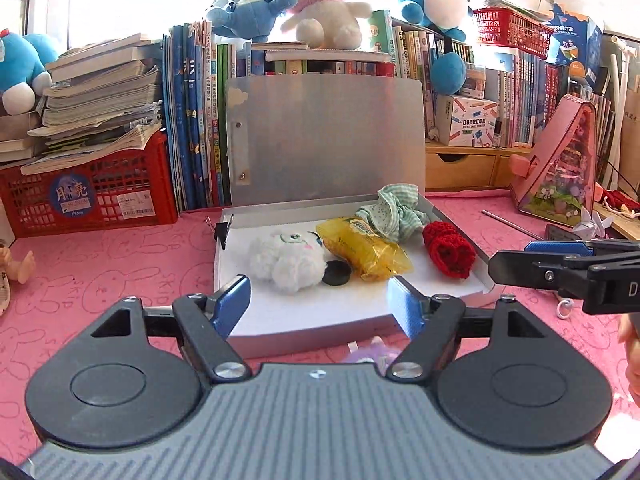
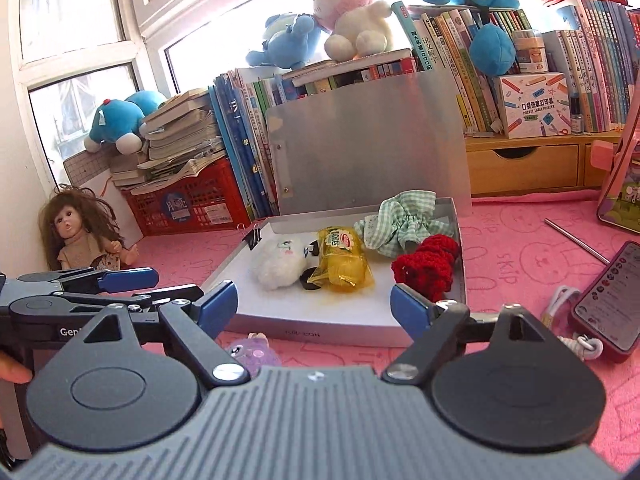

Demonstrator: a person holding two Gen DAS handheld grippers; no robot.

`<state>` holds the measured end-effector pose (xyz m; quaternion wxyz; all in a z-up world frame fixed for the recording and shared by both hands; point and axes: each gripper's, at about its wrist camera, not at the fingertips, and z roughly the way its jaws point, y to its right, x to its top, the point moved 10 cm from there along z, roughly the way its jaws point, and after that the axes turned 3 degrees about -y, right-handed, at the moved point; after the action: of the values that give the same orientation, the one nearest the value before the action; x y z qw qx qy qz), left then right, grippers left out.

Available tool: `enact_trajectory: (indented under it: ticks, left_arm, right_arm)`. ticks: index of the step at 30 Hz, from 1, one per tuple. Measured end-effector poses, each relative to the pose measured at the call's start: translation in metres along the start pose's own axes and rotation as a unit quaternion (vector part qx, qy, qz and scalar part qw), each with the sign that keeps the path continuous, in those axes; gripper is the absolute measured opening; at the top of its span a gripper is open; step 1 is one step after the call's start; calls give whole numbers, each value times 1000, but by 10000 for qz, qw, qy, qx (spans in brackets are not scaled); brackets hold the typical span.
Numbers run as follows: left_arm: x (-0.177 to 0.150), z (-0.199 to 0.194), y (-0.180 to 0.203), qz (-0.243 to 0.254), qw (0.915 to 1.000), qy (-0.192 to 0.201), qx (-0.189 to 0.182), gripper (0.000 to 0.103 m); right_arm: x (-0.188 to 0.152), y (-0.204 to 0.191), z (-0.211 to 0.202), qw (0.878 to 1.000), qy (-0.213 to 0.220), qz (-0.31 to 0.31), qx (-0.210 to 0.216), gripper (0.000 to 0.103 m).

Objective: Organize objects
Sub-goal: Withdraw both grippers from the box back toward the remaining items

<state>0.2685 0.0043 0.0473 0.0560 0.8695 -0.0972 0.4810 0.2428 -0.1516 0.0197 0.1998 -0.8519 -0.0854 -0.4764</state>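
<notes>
Two grippers were held spread and empty just short of the shallow white box's [image 1: 304, 322] near edge: the left gripper [image 1: 318, 306] and the right gripper [image 2: 314, 306]. Bare floor was left at the box's front. Behind it were laid a fluffy white plush [image 1: 286, 262], a crinkly yellow packet [image 1: 364, 250], a checked scrunchie [image 1: 394, 210] and a red knitted piece [image 1: 448, 250]. Its lid [image 1: 324, 140] was propped upright against books [image 1: 192, 120].

Daylight came thru window [image 2: 72, 20] behind the books, blown out to white glare w/ plush toys [image 1: 320, 4] backlit. Counter [image 1: 100, 264] was bright, shadows soft. Fisheye bent edges hard; pics mostly sharp, slight blur at the corners
</notes>
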Motion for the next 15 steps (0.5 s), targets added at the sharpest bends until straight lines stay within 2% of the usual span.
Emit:
enact_trajectory:
  ticks: [7,15]
  left_arm:
    - [-44,-25,-7,-181,9996,-35,216,80]
    - [-76,-46,-22,-495,9975,-44,493,81]
  right_arm:
    - [-40,-3,0,9992,-158,-255,-274,92]
    - [-74,-5,8,9966,-419,-548,-460,92]
